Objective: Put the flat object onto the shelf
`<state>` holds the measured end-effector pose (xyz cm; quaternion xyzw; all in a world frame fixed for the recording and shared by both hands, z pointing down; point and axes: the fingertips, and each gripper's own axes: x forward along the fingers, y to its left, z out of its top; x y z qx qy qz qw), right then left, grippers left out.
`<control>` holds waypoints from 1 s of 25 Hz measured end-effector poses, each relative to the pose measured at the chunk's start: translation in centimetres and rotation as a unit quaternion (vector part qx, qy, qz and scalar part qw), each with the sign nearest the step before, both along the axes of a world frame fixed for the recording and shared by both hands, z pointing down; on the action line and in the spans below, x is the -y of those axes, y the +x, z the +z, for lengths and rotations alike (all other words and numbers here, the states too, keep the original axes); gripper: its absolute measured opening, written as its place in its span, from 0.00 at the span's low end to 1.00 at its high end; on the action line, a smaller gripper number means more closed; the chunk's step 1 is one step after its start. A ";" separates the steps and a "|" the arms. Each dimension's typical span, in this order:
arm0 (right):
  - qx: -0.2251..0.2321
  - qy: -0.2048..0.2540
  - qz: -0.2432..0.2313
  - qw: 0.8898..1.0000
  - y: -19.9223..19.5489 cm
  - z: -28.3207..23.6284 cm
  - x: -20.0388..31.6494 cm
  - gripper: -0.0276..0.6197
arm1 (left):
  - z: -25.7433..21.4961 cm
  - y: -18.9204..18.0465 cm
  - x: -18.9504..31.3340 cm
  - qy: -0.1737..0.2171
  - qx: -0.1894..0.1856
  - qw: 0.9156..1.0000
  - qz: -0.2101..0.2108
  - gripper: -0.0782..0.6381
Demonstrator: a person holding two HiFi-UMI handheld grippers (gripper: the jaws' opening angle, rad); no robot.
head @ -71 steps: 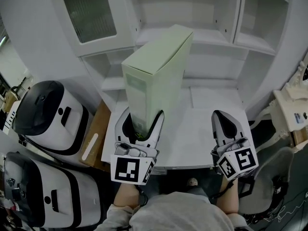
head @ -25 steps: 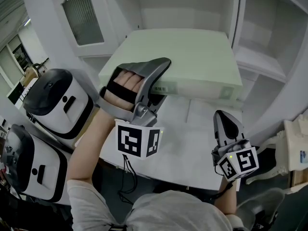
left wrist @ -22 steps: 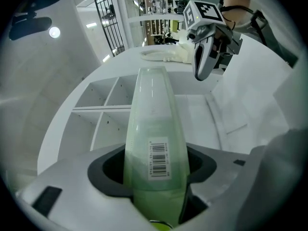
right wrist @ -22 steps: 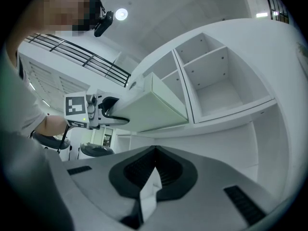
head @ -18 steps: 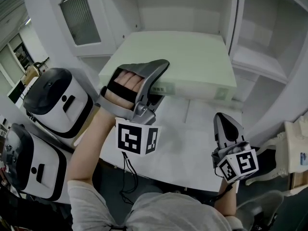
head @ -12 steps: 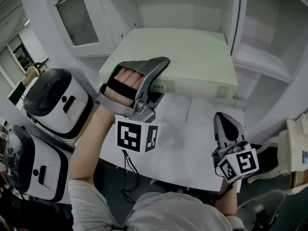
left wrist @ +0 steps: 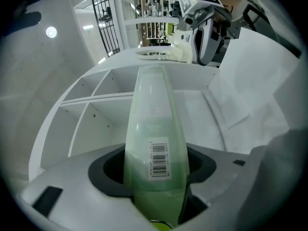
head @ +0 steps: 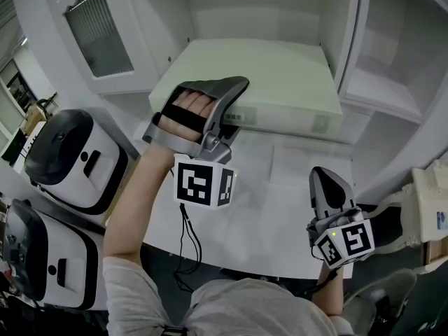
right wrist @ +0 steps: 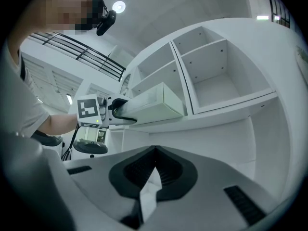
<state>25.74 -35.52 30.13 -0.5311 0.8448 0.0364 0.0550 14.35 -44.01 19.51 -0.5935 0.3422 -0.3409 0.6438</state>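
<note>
The left gripper (head: pixel 234 110) is found clamped on the near edge of the flat pale green box (head: pixel 280 75). In the left gripper view the narrow edge of the box, bearing a barcode label (left wrist: pixel 159 159), is seen filling the gap between both jaws and running away up the centre of the frame. The box is held level in the upper centre of the head view, extended over a board of the white shelf (head: pixel 378 89). Whether its underside is bearing on that board cannot be established. The right gripper (head: pixel 325 180) is recorded with its jaws brought together at the tips and nothing gripped between them. It is held low at the lower right of the head view, above the white table (head: pixel 280 208) and well apart from the box. A marker cube (head: pixel 203 182) is noted below the left gripper at frame centre. A glazed cabinet door (head: pixel 98 40) is observed at the upper left. Two rounded white-and-black appliances (head: pixel 70 159) are seen along the left edge, beside the table.
</note>
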 end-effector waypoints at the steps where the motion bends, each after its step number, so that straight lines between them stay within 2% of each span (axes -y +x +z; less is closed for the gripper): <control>1: -0.001 -0.001 0.005 1.000 0.0 0.0 0.1 0.06 | 0.0 0.0 0.5 0.000 0.000 1.000 0.003 0.51; 12: -0.004 -0.014 0.063 0.998 1.0 0.8 0.8 0.06 | -0.1 0.6 5.8 -0.012 0.005 1.000 0.011 0.51; 17: -0.004 -0.018 0.084 0.996 1.8 0.8 0.9 0.06 | -0.1 0.7 6.4 -0.017 0.005 1.000 0.016 0.51; 25: -0.011 -0.017 0.083 0.996 1.0 0.6 1.1 0.06 | -0.1 0.7 6.2 -0.011 0.000 1.000 0.025 0.54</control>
